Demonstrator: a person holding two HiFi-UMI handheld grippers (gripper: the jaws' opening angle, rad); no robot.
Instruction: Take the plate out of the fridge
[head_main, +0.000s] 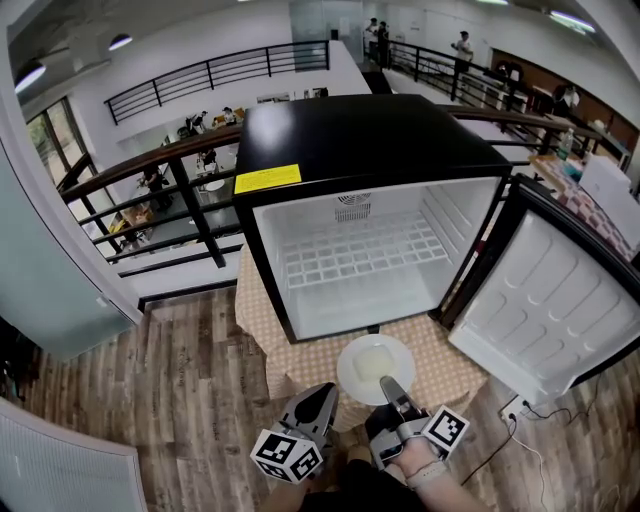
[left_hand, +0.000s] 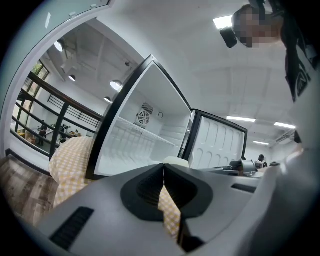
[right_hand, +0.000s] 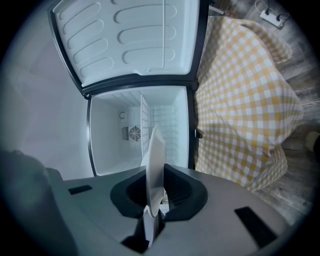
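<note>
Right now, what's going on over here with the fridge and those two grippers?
A person is working two handheld grippers in front of an open mini fridge. The right gripper is clamped on the rim of a white plate, which is outside the fridge, over the checkered cloth in front of it. The left gripper is alongside, shut on nothing. The fridge door stands wide open.
</note>
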